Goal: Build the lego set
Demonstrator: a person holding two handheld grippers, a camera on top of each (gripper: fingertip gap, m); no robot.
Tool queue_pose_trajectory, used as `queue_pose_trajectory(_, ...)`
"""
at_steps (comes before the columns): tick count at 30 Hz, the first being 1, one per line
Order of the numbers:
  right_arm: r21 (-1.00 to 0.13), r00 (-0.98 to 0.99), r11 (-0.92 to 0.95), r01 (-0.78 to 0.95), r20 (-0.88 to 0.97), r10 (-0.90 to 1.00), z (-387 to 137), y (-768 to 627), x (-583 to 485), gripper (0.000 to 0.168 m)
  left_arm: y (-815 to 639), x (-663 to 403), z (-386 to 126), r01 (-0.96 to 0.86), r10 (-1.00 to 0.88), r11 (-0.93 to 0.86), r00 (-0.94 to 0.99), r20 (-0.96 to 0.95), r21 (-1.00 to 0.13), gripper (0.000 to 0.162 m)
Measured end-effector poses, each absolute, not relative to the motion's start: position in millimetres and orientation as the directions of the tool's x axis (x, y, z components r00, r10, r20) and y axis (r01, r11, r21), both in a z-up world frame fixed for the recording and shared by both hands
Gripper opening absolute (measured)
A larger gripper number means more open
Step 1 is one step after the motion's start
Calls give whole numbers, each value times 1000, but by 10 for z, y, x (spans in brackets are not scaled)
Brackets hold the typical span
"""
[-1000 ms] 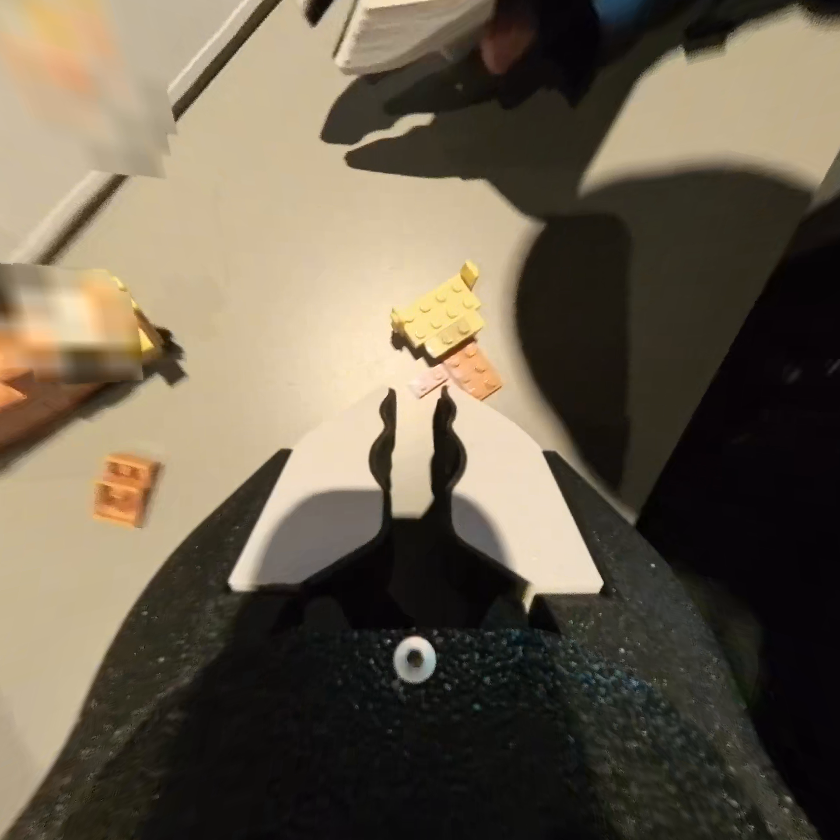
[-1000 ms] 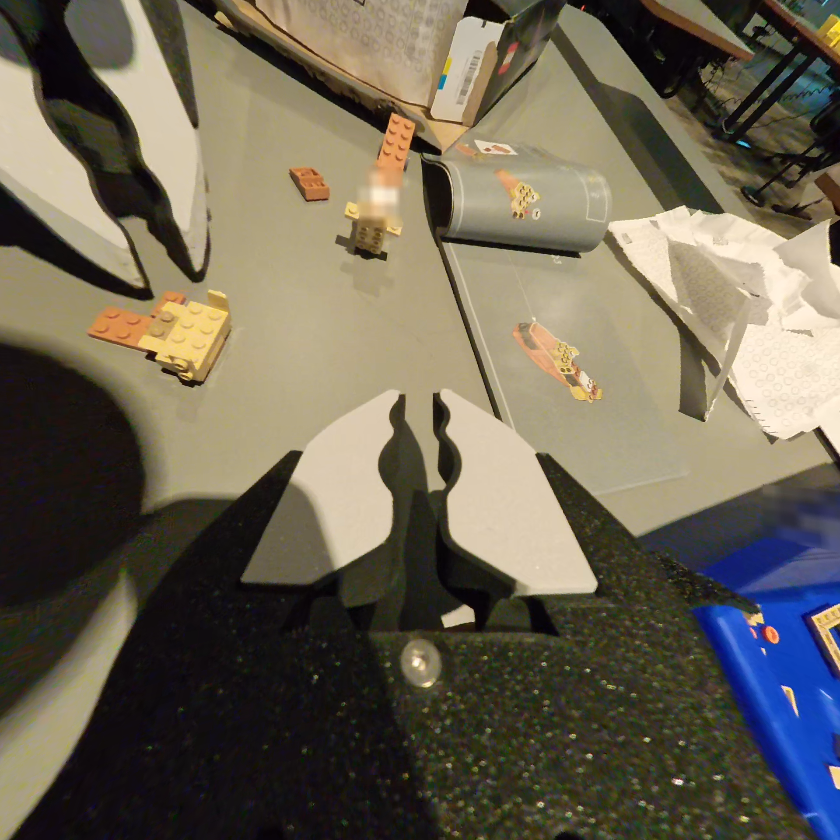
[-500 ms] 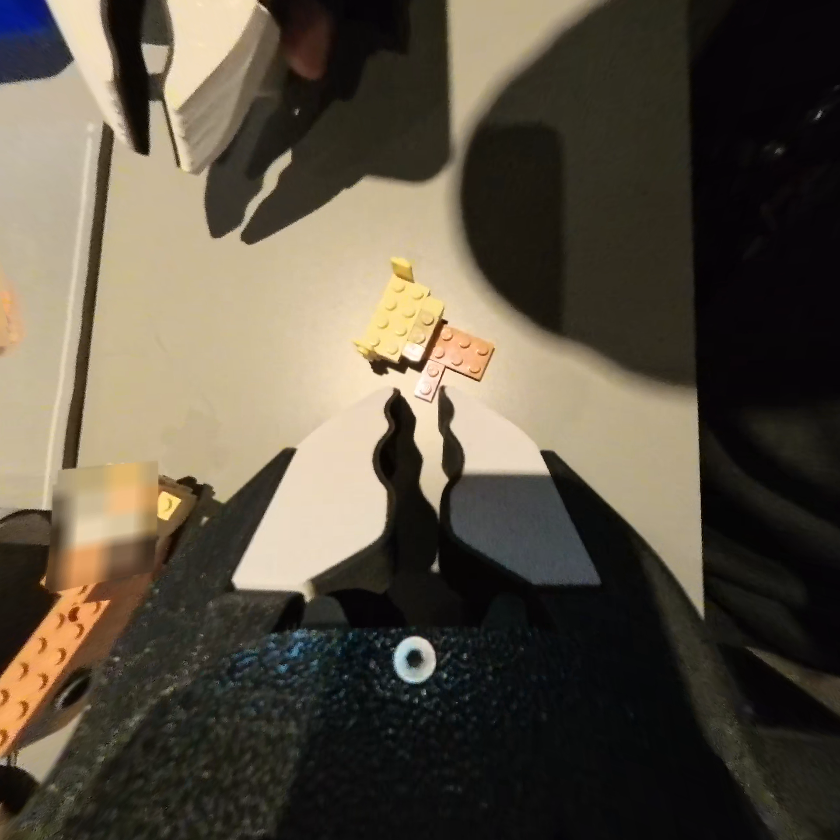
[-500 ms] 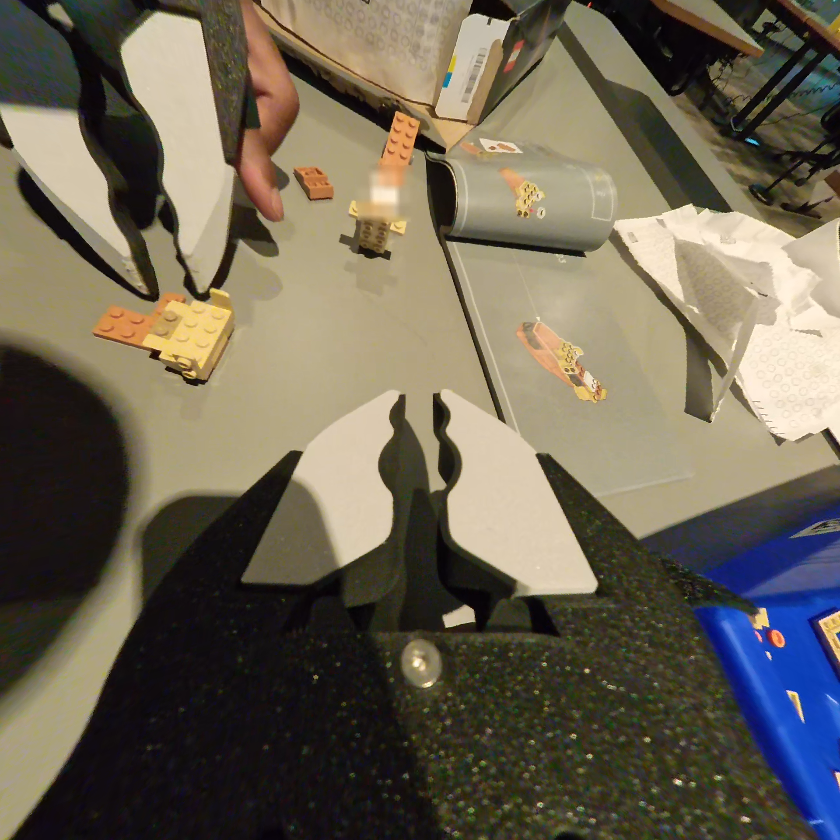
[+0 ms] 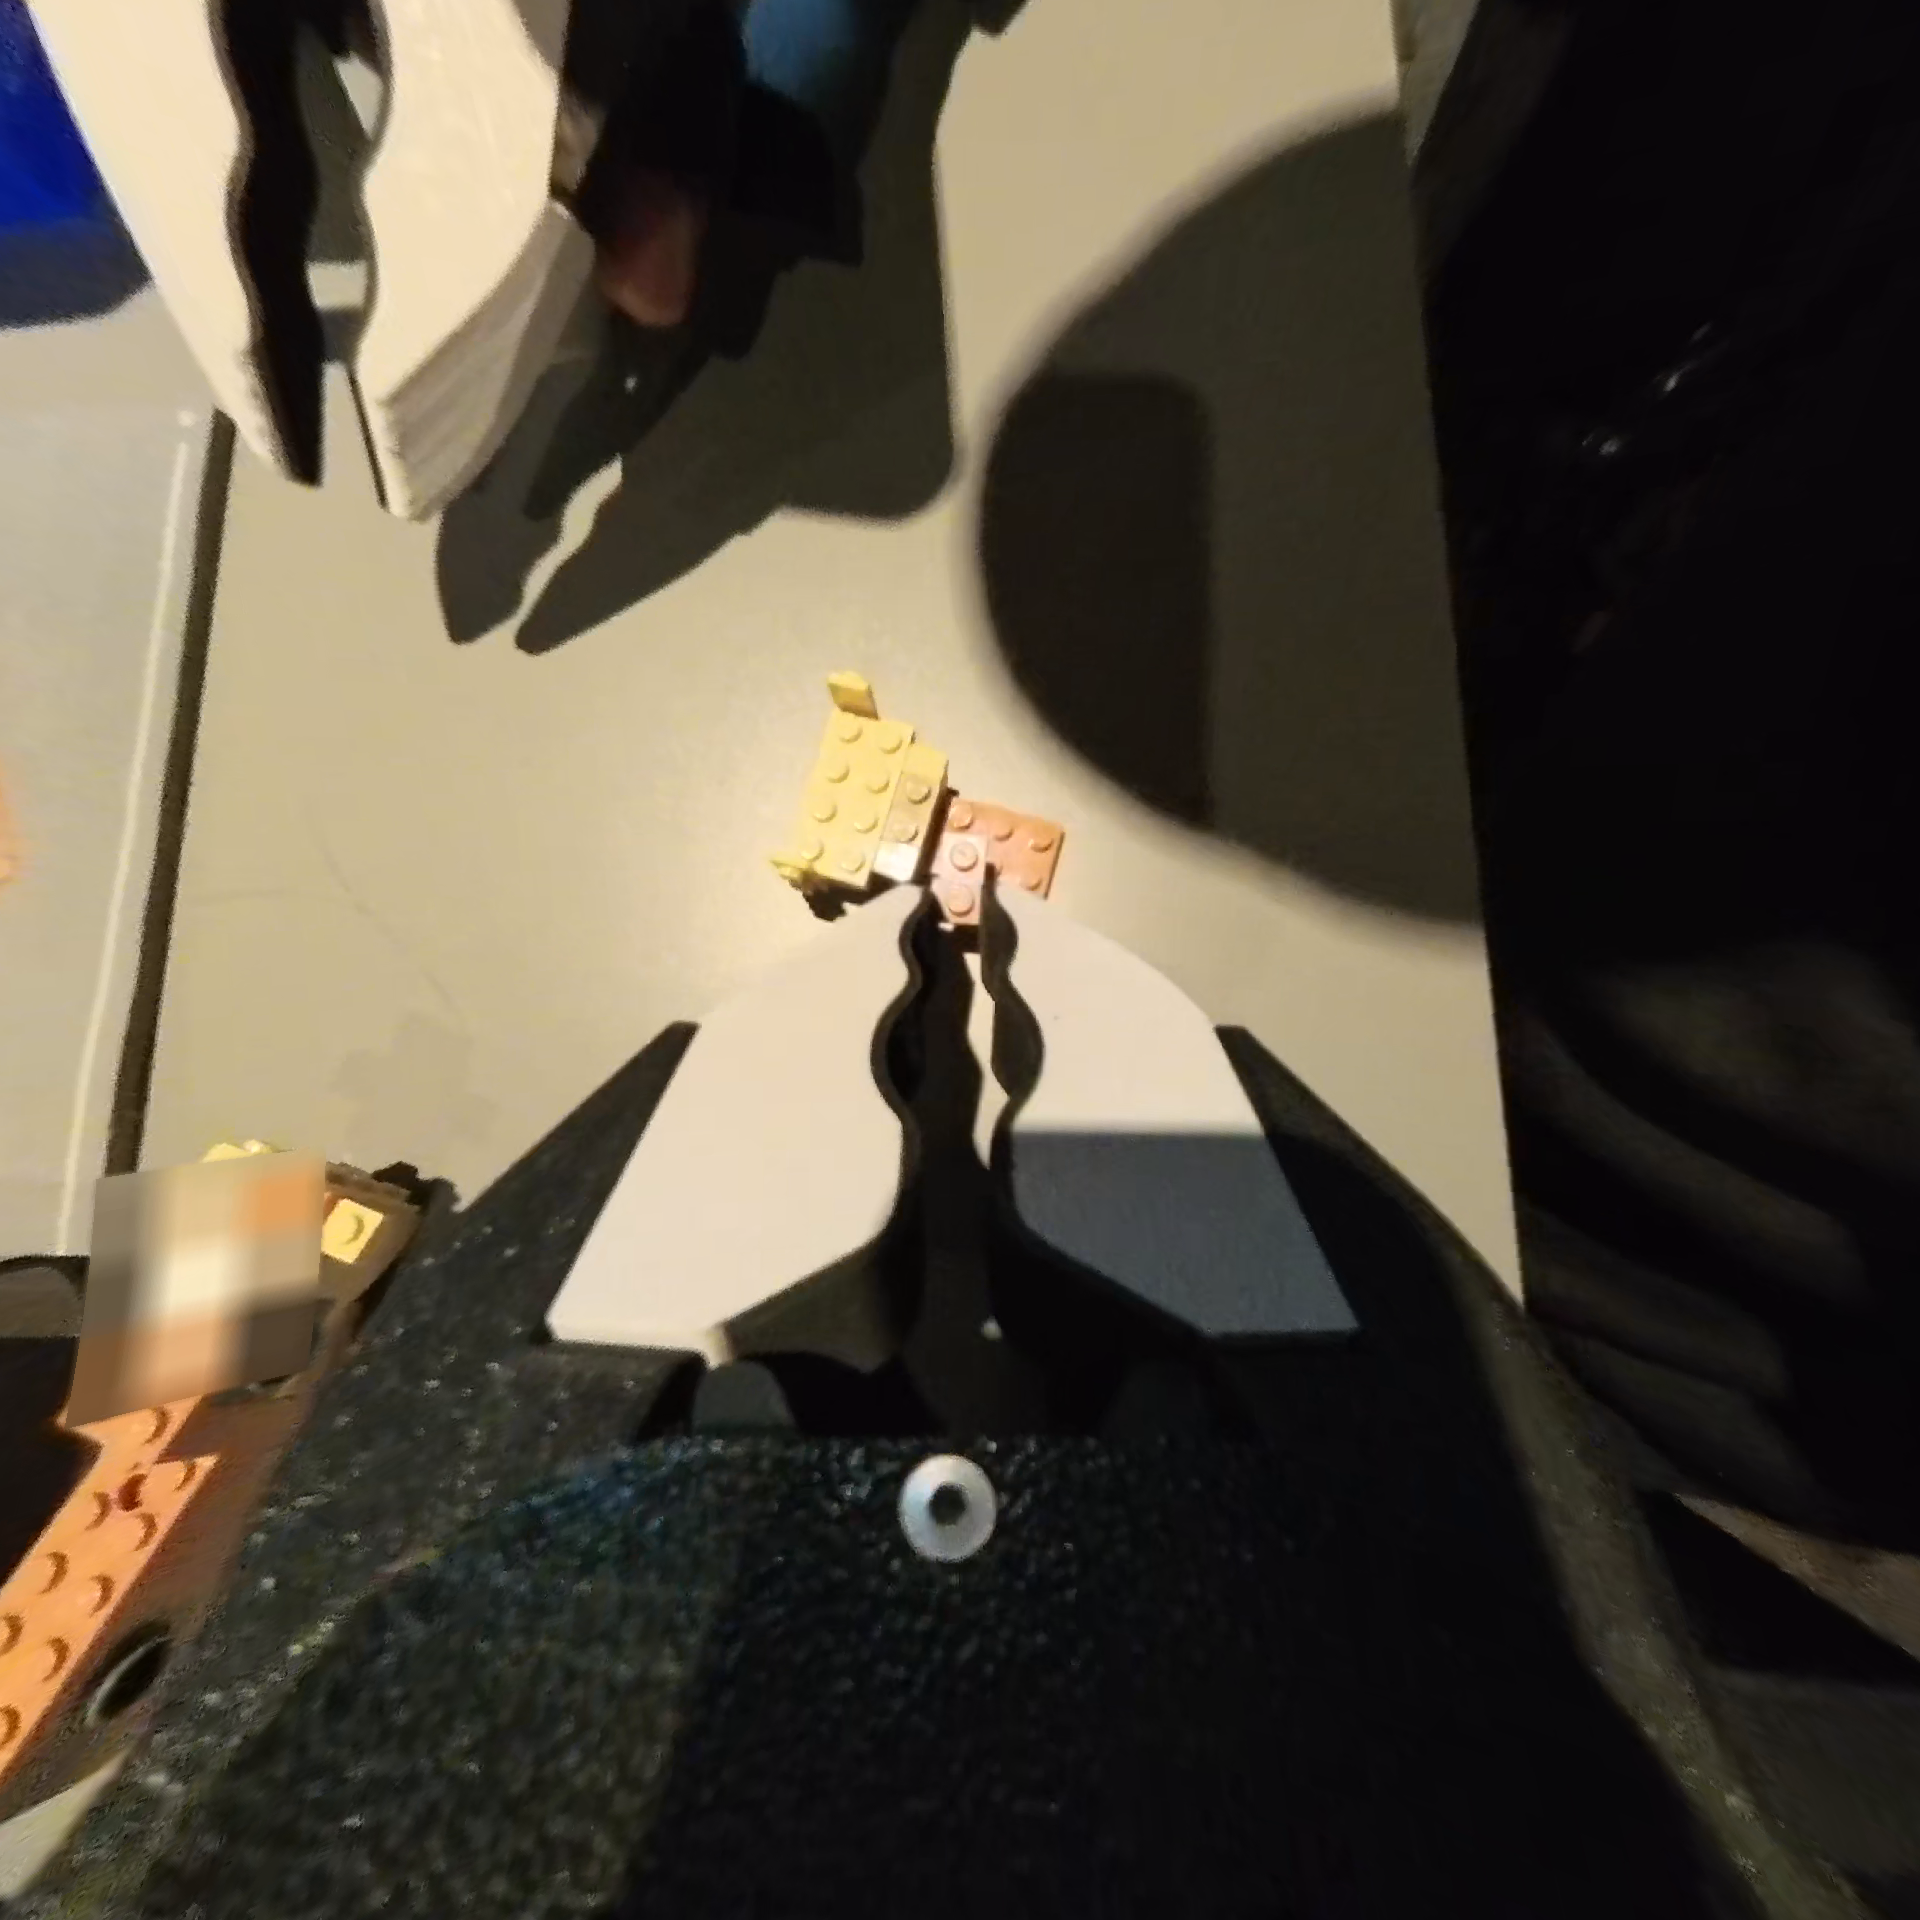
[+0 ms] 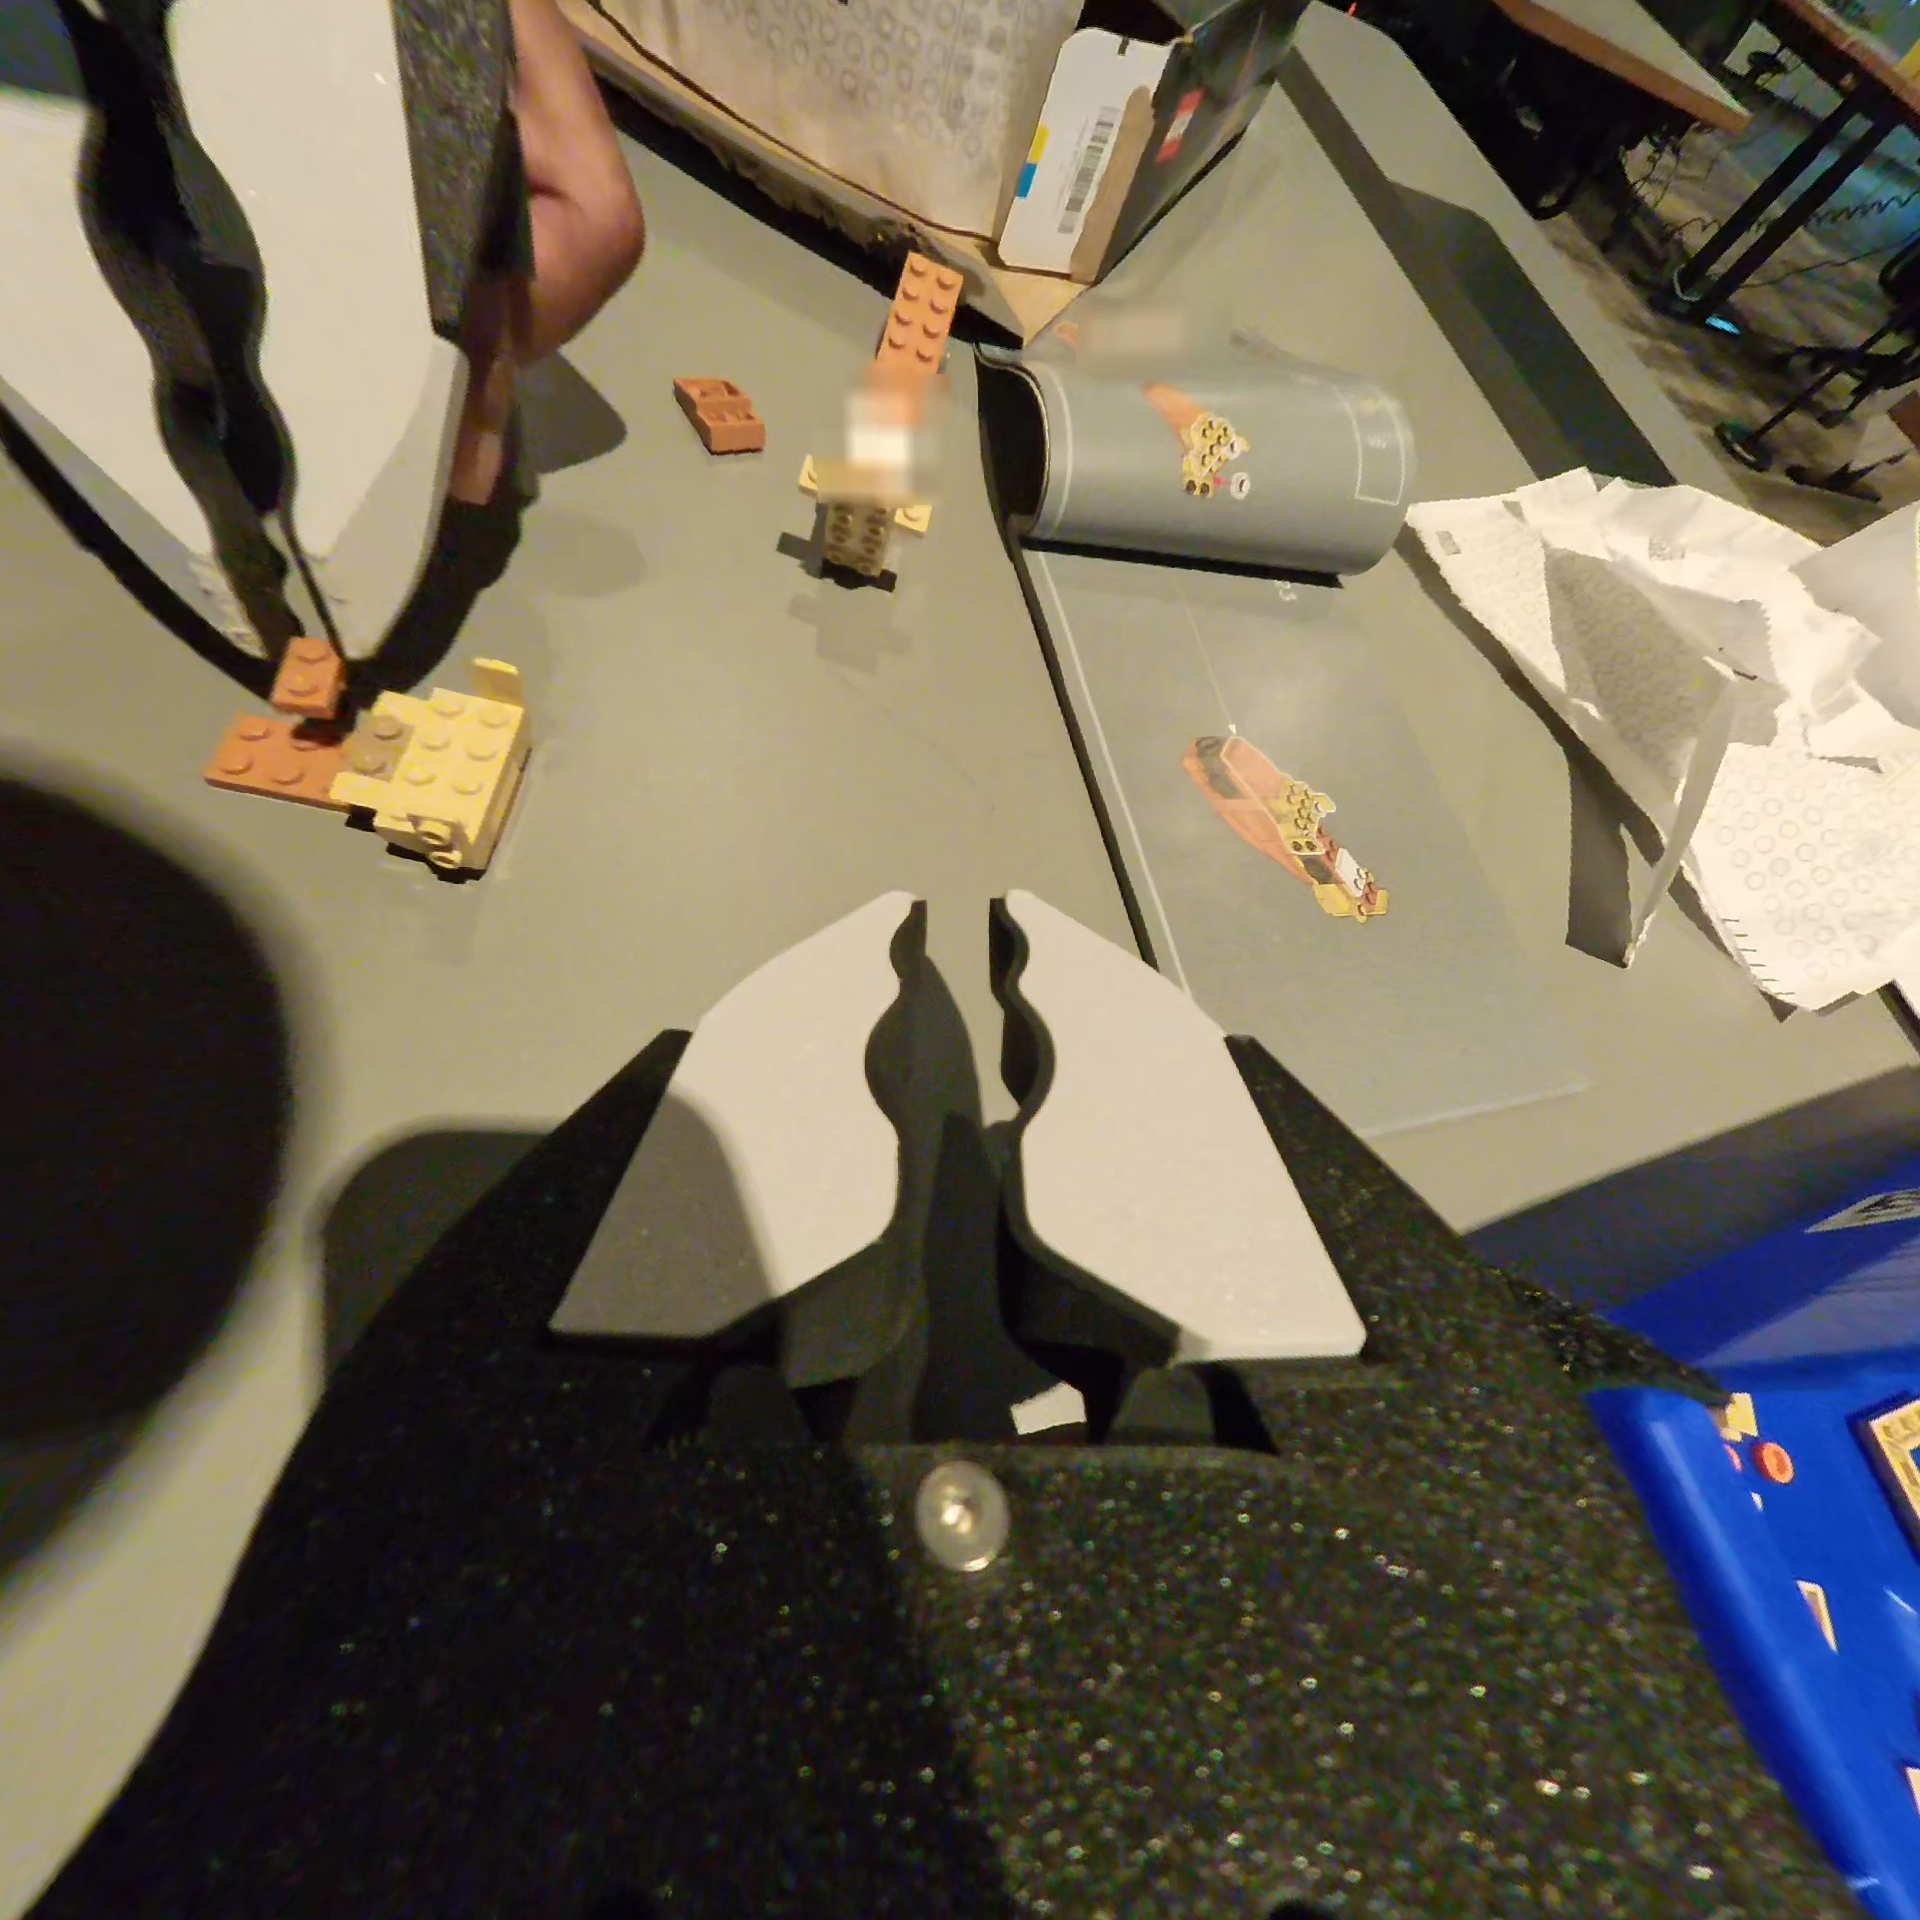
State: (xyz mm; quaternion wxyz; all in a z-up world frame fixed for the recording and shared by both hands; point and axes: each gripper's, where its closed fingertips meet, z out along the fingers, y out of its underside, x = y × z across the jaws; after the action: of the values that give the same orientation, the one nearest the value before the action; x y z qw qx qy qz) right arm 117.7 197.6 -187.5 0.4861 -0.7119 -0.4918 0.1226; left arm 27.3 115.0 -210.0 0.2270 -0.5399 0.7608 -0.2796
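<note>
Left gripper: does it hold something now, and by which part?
The left gripper pinches a small brown plate by its end, at the edge of the yellow-and-brown assembly. The right gripper holds nothing.

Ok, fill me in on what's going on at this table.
A person is building a lego set with a handheld tool in each hand. The left tool is pinching a small brown plate at its tips, right at the tan-and-brown assembly lying on the grey table. The right tool hangs back, slightly open and empty. An instruction booklet, a brown brick and crumpled paper bags lie nearby.
</note>
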Motion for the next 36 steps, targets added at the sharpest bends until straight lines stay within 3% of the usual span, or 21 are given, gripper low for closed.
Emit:
queue_pose_trajectory(13, -806, 482, -36, 591, 317, 817, -1882, 1970, 1172, 11, 1152, 341, -2182, -751, -939, 344, -289, -188, -564, 7)
queue_pose_trajectory(36, -796, 473, -25, 605, 334, 816, -1897, 1960, 1164, 11, 1183, 384, -2139, -751, -910, 384, -212, -355, -538, 8)
